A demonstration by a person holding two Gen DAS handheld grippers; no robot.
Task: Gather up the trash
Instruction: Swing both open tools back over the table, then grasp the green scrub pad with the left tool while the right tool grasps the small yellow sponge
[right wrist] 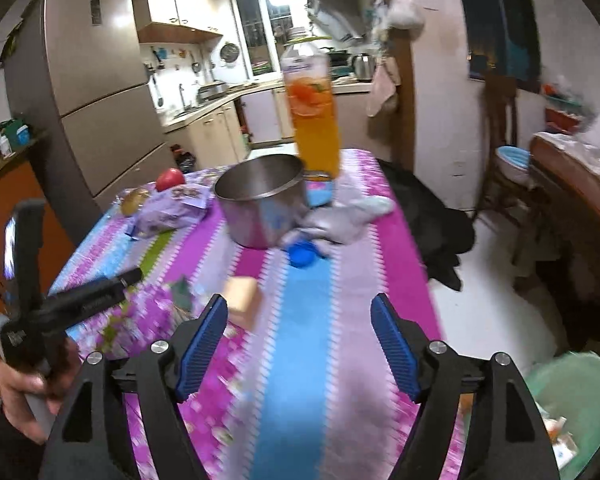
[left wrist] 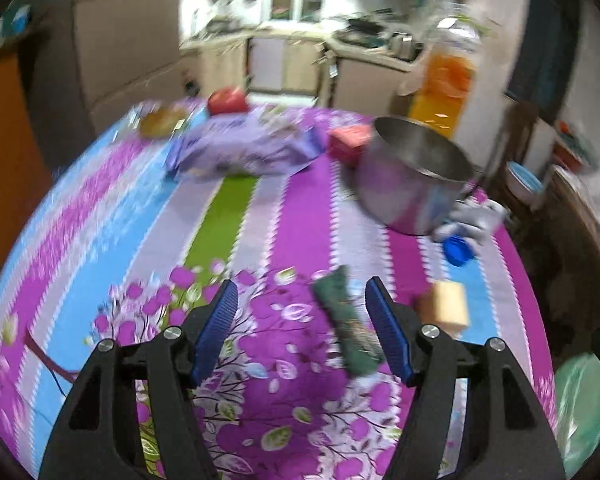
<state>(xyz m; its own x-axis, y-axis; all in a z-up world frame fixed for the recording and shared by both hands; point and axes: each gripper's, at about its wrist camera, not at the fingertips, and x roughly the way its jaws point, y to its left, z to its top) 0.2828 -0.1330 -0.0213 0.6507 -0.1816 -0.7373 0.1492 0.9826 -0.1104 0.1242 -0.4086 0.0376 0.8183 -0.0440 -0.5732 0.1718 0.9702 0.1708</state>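
Both grippers hover open-fingered and empty over the striped, flowered table (left wrist: 300, 208).

A crumpled dark-green wrapper (left wrist: 346, 320) lies flat on the cloth, blurred, between the left gripper (left wrist: 300, 322) fingers' tips but untouched; a tan block-shaped scrap (left wrist: 446, 306) sits just right of it. Both lie nearer the camera than the shiny steel pot (left wrist: 412, 176), with a blue bottle cap (left wrist: 458, 250) between. The right gripper (right wrist: 300, 334) is spread wide over bare cloth. A pale-green bag (right wrist: 576, 408) with scraps hangs off the table's near right edge.

A dark green wrapper (left wrist: 346, 322) was seen lying flat on the tablecloth, a tan block (left wrist: 446, 306) just beside it, a blue cap (left wrist: 458, 250) farther off.
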